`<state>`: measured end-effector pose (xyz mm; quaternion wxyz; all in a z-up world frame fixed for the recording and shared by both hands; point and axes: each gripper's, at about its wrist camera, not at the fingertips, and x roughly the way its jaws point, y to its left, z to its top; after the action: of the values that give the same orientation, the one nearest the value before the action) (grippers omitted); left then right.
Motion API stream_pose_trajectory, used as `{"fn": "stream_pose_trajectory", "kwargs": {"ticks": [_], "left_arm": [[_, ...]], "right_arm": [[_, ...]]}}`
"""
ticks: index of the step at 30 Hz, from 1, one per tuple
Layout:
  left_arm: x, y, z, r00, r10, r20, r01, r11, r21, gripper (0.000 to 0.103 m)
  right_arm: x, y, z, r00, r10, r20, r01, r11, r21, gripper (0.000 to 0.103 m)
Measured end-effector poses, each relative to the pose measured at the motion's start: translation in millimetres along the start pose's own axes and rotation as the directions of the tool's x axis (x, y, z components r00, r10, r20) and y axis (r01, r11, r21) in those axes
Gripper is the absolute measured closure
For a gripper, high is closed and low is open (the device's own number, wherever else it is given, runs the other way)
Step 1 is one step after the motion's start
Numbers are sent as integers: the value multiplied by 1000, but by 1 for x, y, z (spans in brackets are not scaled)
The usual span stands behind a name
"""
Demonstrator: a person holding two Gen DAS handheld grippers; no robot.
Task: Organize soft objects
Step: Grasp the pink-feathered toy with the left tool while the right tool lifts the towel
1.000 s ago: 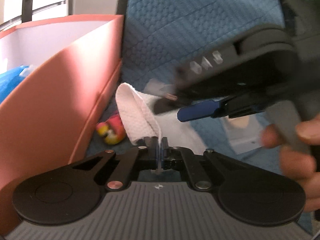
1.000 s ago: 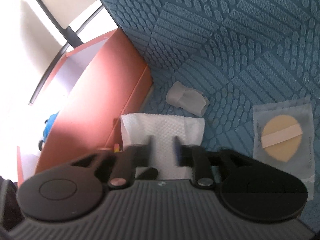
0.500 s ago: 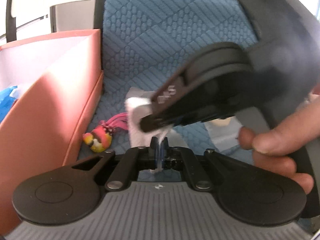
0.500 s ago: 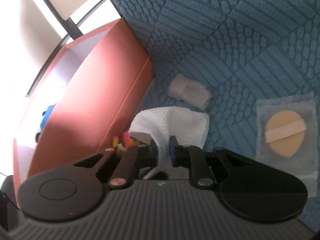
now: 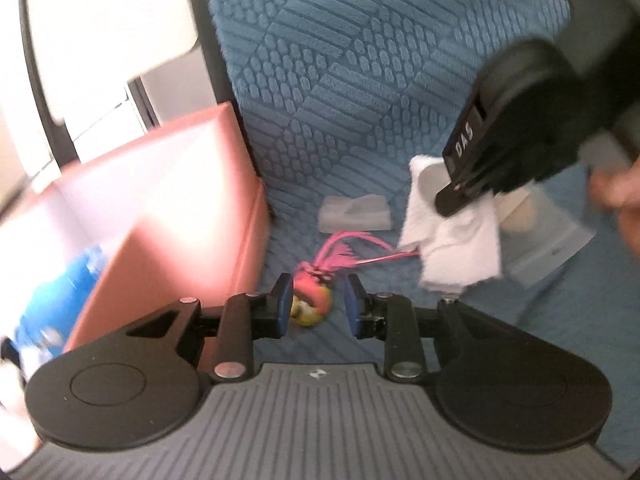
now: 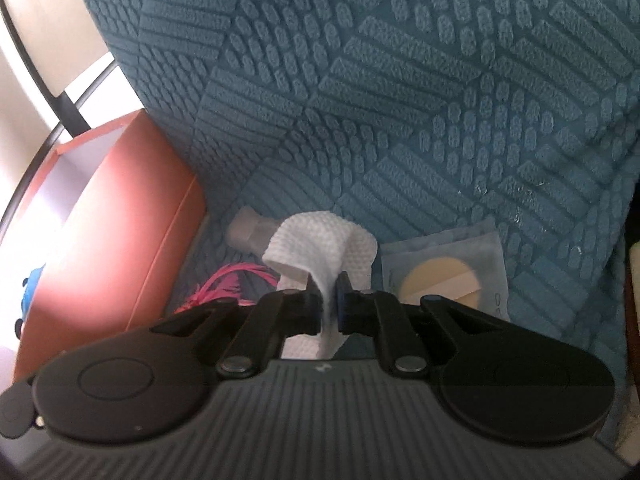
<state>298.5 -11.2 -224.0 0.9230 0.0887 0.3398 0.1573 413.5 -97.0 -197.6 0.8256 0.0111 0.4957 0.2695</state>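
Observation:
A white textured cloth (image 6: 320,240) hangs pinched between the pads of my right gripper (image 6: 329,298), which is shut on it. In the left wrist view the same cloth (image 5: 460,248) dangles off the blue cover under the right gripper's body (image 5: 520,120). My left gripper (image 5: 318,306) is opening, its blue pads apart, nothing pressed between them. Behind the gap, a small red and yellow toy (image 5: 312,300) with pink feathers (image 5: 340,248) lies on the cover. The orange box (image 5: 192,216) stands to the left.
A small grey folded cloth (image 5: 354,212) lies beside the box corner. A clear packet with a round beige puff (image 6: 440,280) lies to the right. Blue items (image 5: 68,300) sit inside the box. A hand (image 5: 616,196) shows at the right edge.
My left gripper let go of the white cloth and its jaws parted. My right gripper closed on the cloth and lifted it to the right, uncovering the feathered toy.

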Motion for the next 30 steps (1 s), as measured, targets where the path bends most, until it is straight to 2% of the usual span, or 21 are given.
{"fn": "stream_pose_trajectory", "kwargs": {"ticks": [2, 8, 11, 13, 17, 20, 26, 30], "left_arm": [[6, -5, 1, 999, 34, -1, -34, 998, 53, 71], [30, -15, 3, 996, 70, -50, -64, 990, 122, 70], [40, -18, 0, 993, 95, -70, -84, 985, 151, 58], [44, -18, -2, 992, 106, -62, -94, 982, 162, 55], [47, -14, -2, 994, 100, -54, -93, 988, 120, 55], [46, -11, -2, 996, 72, -56, -66, 993, 97, 64], [41, -5, -5, 998, 26, -56, -23, 998, 54, 65], [26, 1, 0, 1000, -12, -18, 12, 1000, 11, 65]], "right_arm": [[-1, 0, 0, 1000, 2, 1, -2, 1000, -1, 92], [-3, 4, -2, 1000, -4, -7, 4, 1000, -21, 92], [1, 5, -1, 1000, -1, -13, 1, 1000, -15, 92], [1, 3, 0, 1000, 7, -16, -7, 1000, -12, 92], [-2, -1, -1, 1000, 21, -14, -21, 1000, 9, 92], [-5, -3, -3, 999, 32, -14, -31, 999, 31, 92], [-19, -9, -11, 999, 45, 8, -45, 996, 75, 92], [-34, -7, -18, 999, 22, 47, -24, 998, 54, 92]]}}
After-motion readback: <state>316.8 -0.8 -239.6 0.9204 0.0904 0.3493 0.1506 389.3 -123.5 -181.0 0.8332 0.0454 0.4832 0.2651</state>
